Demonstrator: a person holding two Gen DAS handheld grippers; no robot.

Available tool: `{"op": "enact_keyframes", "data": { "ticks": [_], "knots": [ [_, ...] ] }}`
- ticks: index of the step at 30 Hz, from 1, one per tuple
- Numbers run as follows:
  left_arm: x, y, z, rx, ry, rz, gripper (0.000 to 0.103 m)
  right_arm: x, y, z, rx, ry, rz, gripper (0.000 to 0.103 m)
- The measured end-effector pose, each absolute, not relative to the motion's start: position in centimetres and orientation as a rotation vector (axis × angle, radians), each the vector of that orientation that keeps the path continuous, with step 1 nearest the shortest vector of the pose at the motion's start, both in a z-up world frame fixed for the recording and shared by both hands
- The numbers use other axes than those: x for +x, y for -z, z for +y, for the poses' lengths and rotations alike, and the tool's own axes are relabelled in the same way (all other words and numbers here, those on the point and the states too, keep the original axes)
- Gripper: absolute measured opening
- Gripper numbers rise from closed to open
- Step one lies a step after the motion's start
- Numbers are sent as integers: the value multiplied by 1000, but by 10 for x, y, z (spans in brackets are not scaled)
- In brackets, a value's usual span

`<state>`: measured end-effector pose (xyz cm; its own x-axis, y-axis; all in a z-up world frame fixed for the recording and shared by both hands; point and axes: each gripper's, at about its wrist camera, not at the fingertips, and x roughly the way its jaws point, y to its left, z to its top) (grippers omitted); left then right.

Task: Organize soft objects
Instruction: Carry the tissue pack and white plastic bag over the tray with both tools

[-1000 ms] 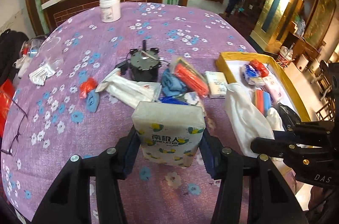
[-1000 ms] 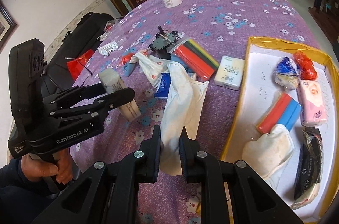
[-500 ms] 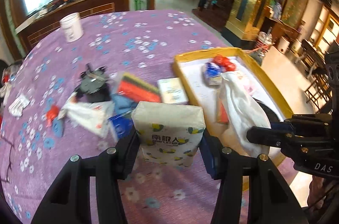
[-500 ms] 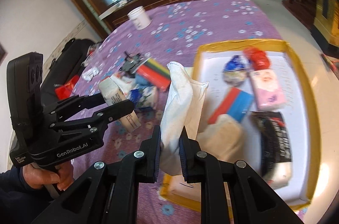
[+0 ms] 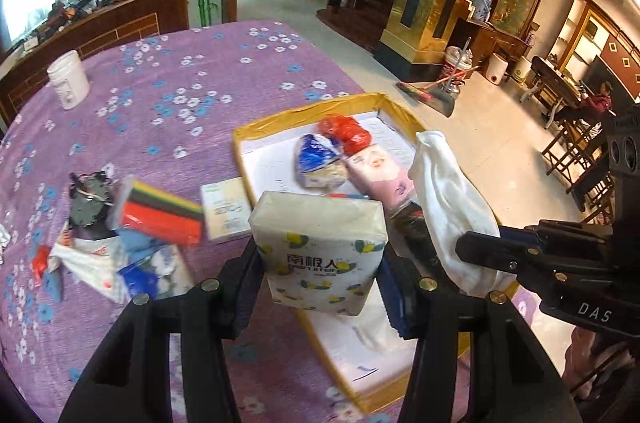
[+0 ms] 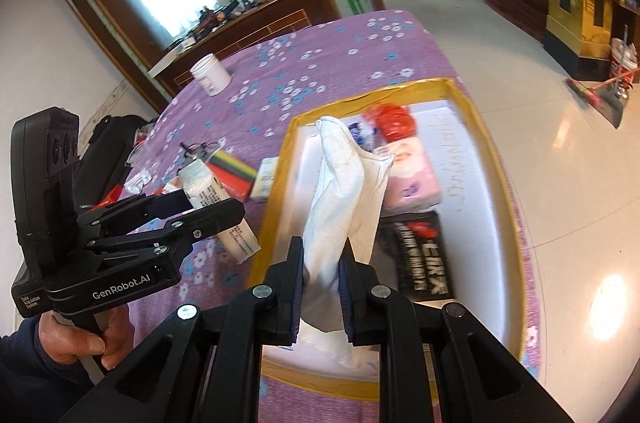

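Both hands are carrying their loads sideways off the cluttered part of the bench (image 5: 168, 91) and over the yellow-rimmed tray (image 5: 304, 111); a second ago the tray was sitting off to the right in both views, and now it is filling the middle of each. The left gripper (image 5: 320, 263) is clamping the tissue pack (image 5: 320, 247) between its jaws, the pack hanging above the tray's near-left corner. The right gripper (image 6: 320, 287) is pinching the white cloth (image 6: 344, 191) with its jaws nearly closed on the fabric, the cloth standing up over the tray's floor. That is putting both soft things about where they can be let go, so lowering and releasing is likely coming next.

The tray is already holding a red crumpled bag (image 5: 346, 133), a blue-and-white packet (image 5: 318, 161), a pink tissue pack (image 5: 380, 175), a black printed packet (image 6: 420, 255) and something white near its front edge. Outside it, the striped sponge pack (image 5: 160, 211), a small cream pack (image 5: 226, 209), a dark round device (image 5: 88, 207) and a white jar (image 5: 68, 79) are still waiting on the bench
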<state>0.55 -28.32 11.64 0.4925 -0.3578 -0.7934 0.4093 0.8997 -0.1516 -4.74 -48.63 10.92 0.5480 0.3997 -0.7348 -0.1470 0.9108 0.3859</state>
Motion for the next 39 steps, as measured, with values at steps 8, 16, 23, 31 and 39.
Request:
{"op": "enact_keyframes", "data": {
  "ticks": [8, 16, 23, 31, 39],
  "knots": [
    [26, -101, -299, 28, 452, 998, 52, -35, -107, -506, 298, -302, 943, 17],
    [54, -80, -306, -7, 410, 1055, 51, -4, -102, -519, 251, -286, 957, 17],
    [78, -68, -314, -18, 389, 1090, 51, 38, -82, -525, 204, -256, 999, 17],
    [92, -51, -322, -7, 372, 1124, 51, 64, -61, -523, 172, -225, 1049, 17],
    [94, -49, -329, 11, 358, 1122, 59, 73, -54, -528, 161, -194, 1057, 22]
  ]
}}
